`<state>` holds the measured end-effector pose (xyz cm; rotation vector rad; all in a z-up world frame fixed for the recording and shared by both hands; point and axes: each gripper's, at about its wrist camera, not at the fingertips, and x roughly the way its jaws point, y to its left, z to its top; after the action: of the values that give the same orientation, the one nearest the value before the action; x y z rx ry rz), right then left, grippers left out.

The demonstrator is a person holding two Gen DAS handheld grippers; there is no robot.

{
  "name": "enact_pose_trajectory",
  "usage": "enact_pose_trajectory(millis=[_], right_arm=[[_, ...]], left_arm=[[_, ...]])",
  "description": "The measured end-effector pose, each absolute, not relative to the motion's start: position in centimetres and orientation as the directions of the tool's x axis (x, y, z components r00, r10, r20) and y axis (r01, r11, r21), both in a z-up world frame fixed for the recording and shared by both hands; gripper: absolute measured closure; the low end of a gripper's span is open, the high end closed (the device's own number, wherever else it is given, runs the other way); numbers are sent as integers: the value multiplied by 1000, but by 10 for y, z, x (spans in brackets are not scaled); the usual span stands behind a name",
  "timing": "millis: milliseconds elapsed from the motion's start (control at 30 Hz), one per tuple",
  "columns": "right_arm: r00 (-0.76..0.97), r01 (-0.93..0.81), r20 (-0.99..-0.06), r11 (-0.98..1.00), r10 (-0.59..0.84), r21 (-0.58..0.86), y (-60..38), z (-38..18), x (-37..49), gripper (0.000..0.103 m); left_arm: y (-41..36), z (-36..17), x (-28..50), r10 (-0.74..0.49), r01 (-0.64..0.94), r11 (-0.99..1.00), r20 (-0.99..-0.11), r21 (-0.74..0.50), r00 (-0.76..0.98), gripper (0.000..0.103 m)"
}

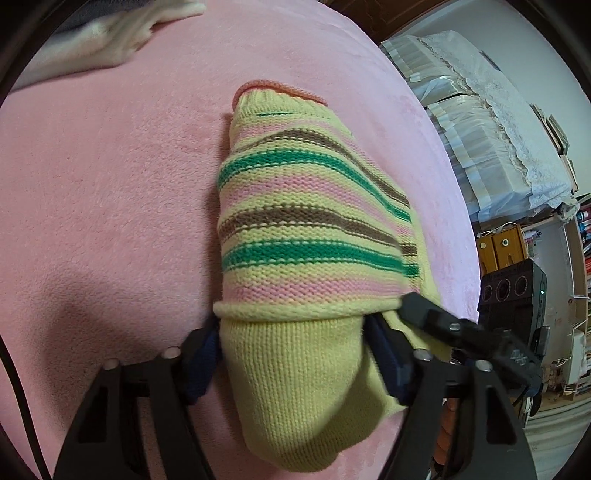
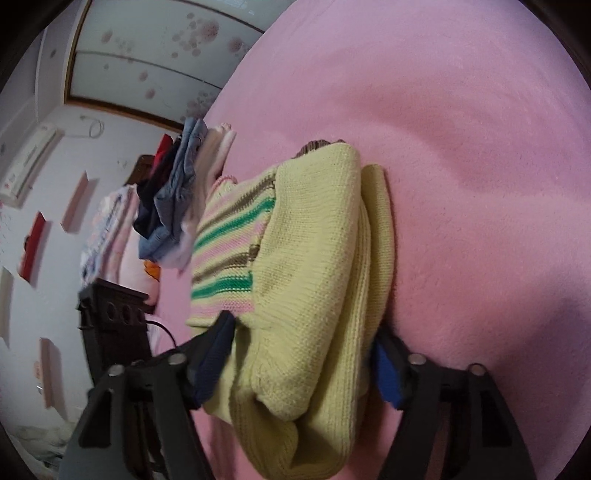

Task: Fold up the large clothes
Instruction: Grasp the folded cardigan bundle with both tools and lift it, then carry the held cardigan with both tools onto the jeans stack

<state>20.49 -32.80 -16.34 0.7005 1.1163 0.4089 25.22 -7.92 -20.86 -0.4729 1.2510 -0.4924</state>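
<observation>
A folded yellow knit sweater (image 1: pixel 314 206) with green, pink and brown stripes lies on the pink blanket (image 1: pixel 110 184). My left gripper (image 1: pixel 291 347) is shut on its plain yellow end, blue pads pressing both sides. The other gripper's black finger (image 1: pixel 443 325) touches the sweater's right edge. In the right wrist view the same sweater (image 2: pixel 306 266) is bunched in thick yellow folds, and my right gripper (image 2: pixel 299 354) is shut on it. The striped part shows to the left of the folds.
A stack of folded clothes (image 2: pixel 177 192) sits on the blanket's far edge. White and grey cloth (image 1: pixel 110 33) lies at the top left. A black device (image 1: pixel 513 291) and lace-covered shelves (image 1: pixel 480 122) stand beside the bed. The pink blanket (image 2: pixel 461 147) spreads wide.
</observation>
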Motion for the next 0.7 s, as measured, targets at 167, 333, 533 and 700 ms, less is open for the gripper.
enact_pose_trajectory(millis=[167, 333, 533, 700], right_arm=[[440, -16, -686, 769, 580, 640, -323, -148, 192, 65], [479, -44, -706, 817, 522, 575, -309, -126, 176, 66], [492, -78, -693, 819, 528, 569, -289, -104, 154, 67], [491, -127, -679, 816, 546, 564, -260, -81, 141, 67]], left_arm=[[-85, -188, 237, -525, 127, 850, -797, -512, 299, 45], [-87, -155, 217, -457, 164, 889, -813, -427, 360, 48], [-69, -121, 192, -438, 177, 899, -807, -401, 396, 48], [-42, -91, 172, -426, 167, 904, -798, -393, 426, 48]])
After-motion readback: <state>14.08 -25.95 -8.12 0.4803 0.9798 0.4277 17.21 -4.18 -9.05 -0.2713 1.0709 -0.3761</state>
